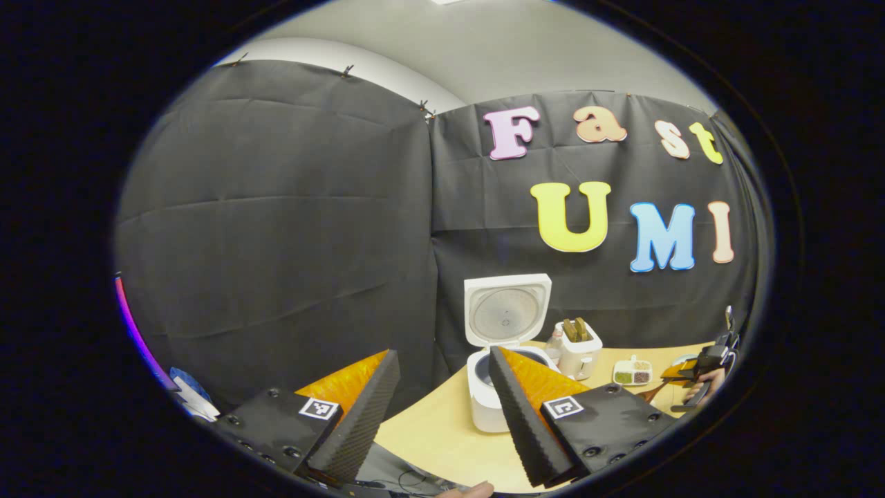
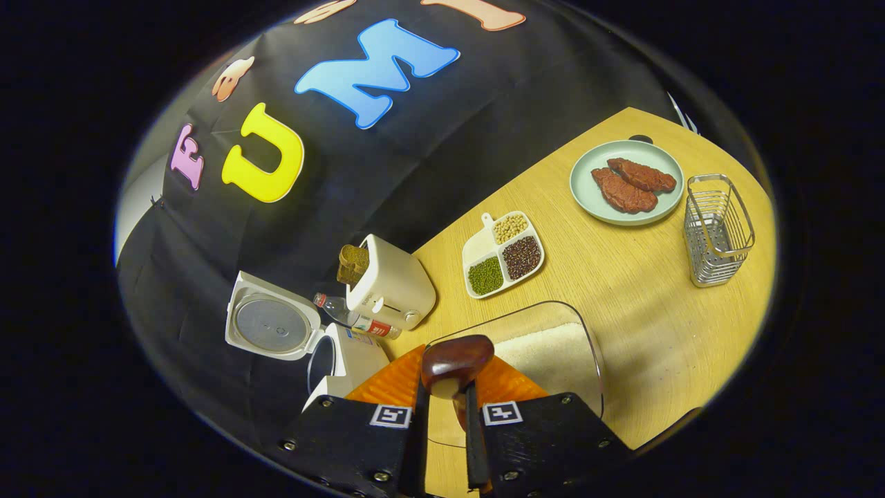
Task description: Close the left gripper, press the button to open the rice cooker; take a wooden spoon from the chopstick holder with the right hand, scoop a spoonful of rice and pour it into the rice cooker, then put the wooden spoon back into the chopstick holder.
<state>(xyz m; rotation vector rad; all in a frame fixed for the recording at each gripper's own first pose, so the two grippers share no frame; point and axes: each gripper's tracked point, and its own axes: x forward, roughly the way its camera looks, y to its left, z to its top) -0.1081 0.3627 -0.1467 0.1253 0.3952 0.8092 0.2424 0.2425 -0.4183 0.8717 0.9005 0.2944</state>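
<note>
Dark wood fills our right gripper (image 2: pixel 446 415): its jaws pinch the wooden spoon (image 2: pixel 456 362), the bowl jutting just past them over the clear rice container (image 2: pixel 553 346). The rice cooker (image 2: pixel 332 360) stands lid-up to the left. We hold the left gripper (image 1: pixel 442 408) with jaws wide apart, short of the rice cooker (image 1: pixel 487 394) on the desk (image 1: pixel 435 436).

Right gripper (image 2: pixel 446 422): clamped on wooden spoon (image 2: pixel 456 361), bowl above clear rice container (image 2: pixel 553 353). Rice cooker (image 2: pixel 332 360): lid raised. Toaster (image 2: pixel 390 287), divided bean dish (image 2: pixel 502 254), wire holder (image 2: pixel 715 232) on table (image 2: pixel 643 297).
</note>
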